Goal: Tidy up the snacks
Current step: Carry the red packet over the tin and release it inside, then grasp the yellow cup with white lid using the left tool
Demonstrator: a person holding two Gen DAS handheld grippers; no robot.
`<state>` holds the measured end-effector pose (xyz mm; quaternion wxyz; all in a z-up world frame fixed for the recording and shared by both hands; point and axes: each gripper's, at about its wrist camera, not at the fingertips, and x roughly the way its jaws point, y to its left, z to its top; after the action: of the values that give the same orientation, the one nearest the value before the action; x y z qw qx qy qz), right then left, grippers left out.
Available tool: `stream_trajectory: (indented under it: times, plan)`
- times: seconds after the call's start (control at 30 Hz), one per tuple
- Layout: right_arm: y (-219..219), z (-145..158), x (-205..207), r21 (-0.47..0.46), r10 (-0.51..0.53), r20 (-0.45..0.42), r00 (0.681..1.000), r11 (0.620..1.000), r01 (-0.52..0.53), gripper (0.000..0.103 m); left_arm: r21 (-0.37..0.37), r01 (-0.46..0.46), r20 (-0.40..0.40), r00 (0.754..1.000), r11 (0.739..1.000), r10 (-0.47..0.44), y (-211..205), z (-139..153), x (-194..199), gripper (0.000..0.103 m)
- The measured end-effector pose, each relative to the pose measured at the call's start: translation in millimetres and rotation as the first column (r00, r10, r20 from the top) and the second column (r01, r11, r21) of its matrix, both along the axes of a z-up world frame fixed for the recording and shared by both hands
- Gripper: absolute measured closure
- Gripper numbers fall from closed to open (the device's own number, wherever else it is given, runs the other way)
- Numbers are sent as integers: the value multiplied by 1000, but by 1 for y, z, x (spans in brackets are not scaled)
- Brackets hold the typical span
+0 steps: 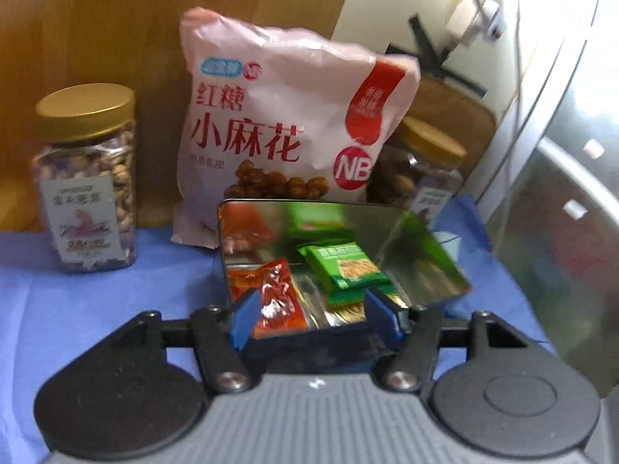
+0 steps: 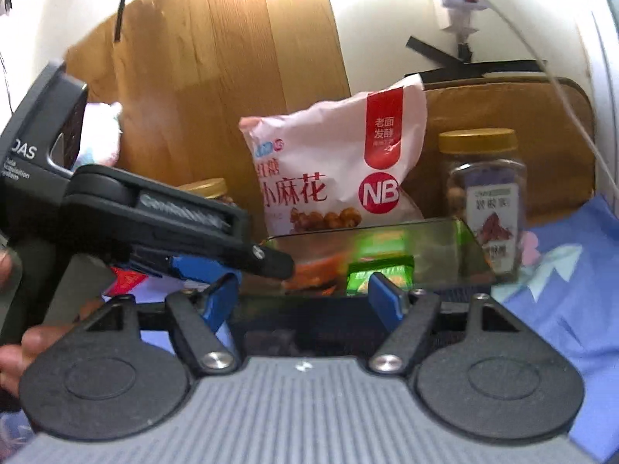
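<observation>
A shiny metal tin (image 1: 247,228) stands open on the blue cloth and holds a red packet (image 1: 276,297) and green packets (image 1: 346,266). My left gripper (image 1: 313,315) is shut on the tin's near wall, its blue pads (image 1: 243,319) pressed at both corners. In the right wrist view the same tin (image 2: 445,243) lies between my right gripper's fingers (image 2: 305,299), whose blue pads (image 2: 385,301) sit against its near wall. The left gripper's body (image 2: 154,216) reaches in from the left there. A pink snack bag (image 1: 278,131) leans behind the tin.
A gold-lidded jar of nuts (image 1: 87,181) stands left on the blue cloth (image 1: 77,309). A second jar (image 2: 487,197) stands right of the bag. A wooden board (image 2: 216,89) and a white wall with cables (image 2: 464,4) close the back. A red packet (image 2: 123,280) lies under the left gripper.
</observation>
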<state>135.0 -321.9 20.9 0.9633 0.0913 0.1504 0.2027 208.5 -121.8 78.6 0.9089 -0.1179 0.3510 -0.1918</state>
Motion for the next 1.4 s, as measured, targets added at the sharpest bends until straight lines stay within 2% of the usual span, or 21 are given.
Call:
stream_trajectory:
  times: [0.07, 0.13, 0.23, 0.3, 0.43, 0.53, 0.7, 0.83, 0.9, 0.97, 1.03, 1.1, 1.17, 1.23, 1.3, 1.4]
  plan:
    - [-3, 1, -12, 58, 51, -36, 998, 997, -49, 27, -60, 2, 18, 1000, 998, -1, 24, 4, -19, 43]
    - [-4, -3, -25, 113, 124, -93, 988, 987, -113, 27, -89, -35, 36, 999, 995, 38, 53, 3, -43, 43]
    - [1, -14, -37, 181, 229, -175, 957, 963, -198, 27, -111, -116, 16, 993, 987, 119, 100, -2, -73, 43]
    - [13, -19, -43, 189, 273, -213, 938, 953, -235, 27, -99, -190, -6, 982, 977, 191, 127, -9, -93, 42]
    - [42, -16, -55, 147, 339, -227, 913, 939, -312, 27, -114, -326, -74, 945, 939, 319, 174, -30, -122, 43]
    - [63, -9, -64, 134, 385, -223, 896, 922, -363, 27, -131, -353, -91, 935, 926, 344, 192, -39, -132, 43]
    - [97, 3, -73, 9, 397, -189, 898, 915, -403, 27, -132, -311, -92, 949, 941, 301, 189, -49, -129, 40]
    - [125, 12, -73, -115, 422, -181, 888, 888, -445, 27, -153, -276, -102, 959, 949, 263, 186, -58, -123, 39]
    - [147, 13, -64, -188, 440, -204, 874, 859, -477, 34, -179, -269, -116, 961, 946, 252, 188, -63, -125, 44]
    - [163, 7, -53, -223, 446, -259, 857, 836, -502, 51, -207, -268, -142, 960, 941, 242, 192, -67, -123, 47]
    - [176, 1, -37, -210, 449, -323, 833, 824, -526, 58, -218, -273, -159, 957, 937, 242, 194, -70, -122, 53]
    - [185, -5, -22, -181, 435, -375, 819, 832, -525, 61, -222, -273, -174, 956, 936, 238, 195, -72, -120, 56]
    - [188, -10, -10, -136, 432, -417, 800, 840, -525, 74, -224, -274, -180, 955, 935, 237, 195, -73, -119, 57]
    - [190, -11, -5, -127, 415, -422, 806, 853, -506, 82, -212, -275, -167, 956, 938, 242, 194, -71, -122, 58]
    - [185, -8, -11, -138, 416, -399, 817, 854, -502, 82, -226, -259, -159, 961, 939, 227, 191, -68, -125, 58]
    - [172, -1, -27, -190, 396, -332, 856, 861, -472, 82, -255, -226, -137, 971, 940, 196, 180, -61, -128, 58]
